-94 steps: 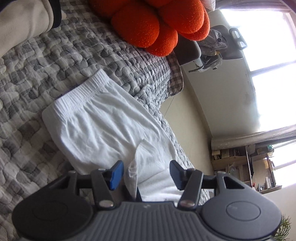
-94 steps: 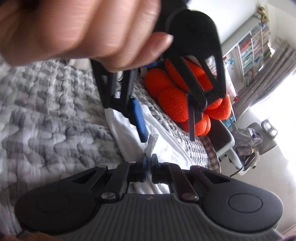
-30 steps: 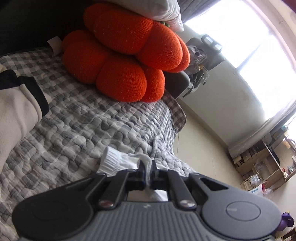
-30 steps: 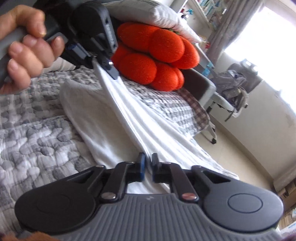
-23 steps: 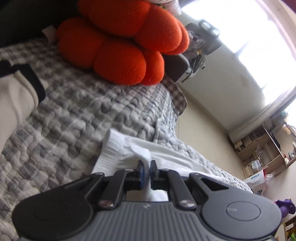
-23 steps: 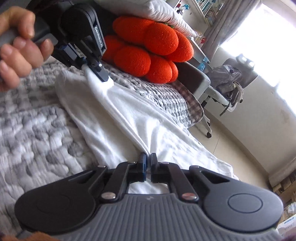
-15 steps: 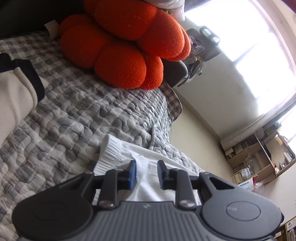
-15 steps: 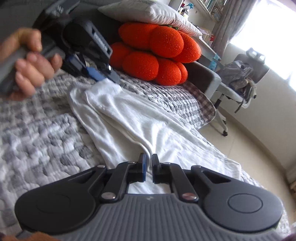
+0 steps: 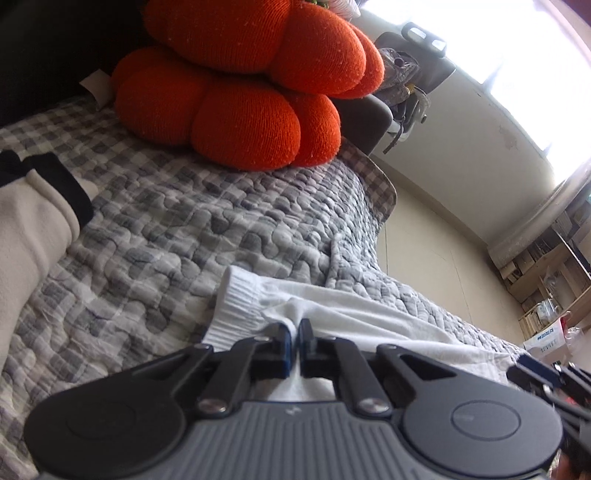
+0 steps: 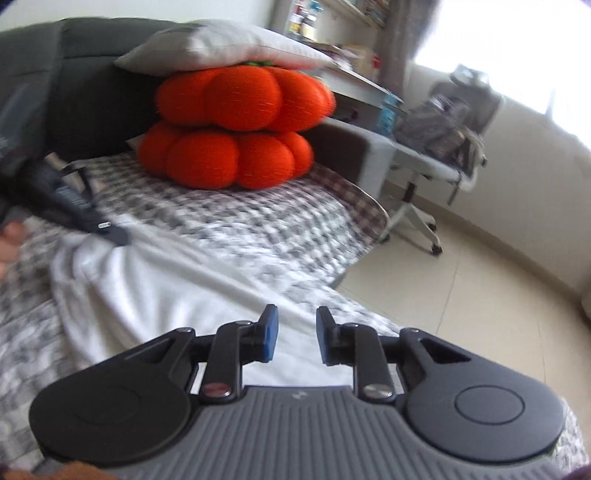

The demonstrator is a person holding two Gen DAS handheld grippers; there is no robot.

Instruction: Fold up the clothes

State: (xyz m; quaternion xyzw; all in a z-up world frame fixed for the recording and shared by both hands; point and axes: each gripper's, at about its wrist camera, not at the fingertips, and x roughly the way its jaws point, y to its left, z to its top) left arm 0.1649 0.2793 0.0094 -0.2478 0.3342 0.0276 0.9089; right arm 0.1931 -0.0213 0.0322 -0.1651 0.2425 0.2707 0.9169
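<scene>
White garment (image 9: 354,317) spread on grey quilted bed (image 9: 177,229), left claw (image 9: 294,341) clamped on fabric fold beside ribbed waistband (image 9: 236,306), right claw (image 10: 294,334) apart above garment, orange cushions (image 9: 240,81) beyond, cream folded garment (image 9: 26,236) at left, office chair (image 10: 436,155) beside bed.

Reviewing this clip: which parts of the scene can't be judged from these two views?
- White garment: near end hidden behind the left hand-held gripper body, left wrist view.
- Left hand-held gripper's grip point: motion-blurred in the right wrist view.
- Cream garment: cut off by the left edge.
- Shelf contents: too small and blurred.
</scene>
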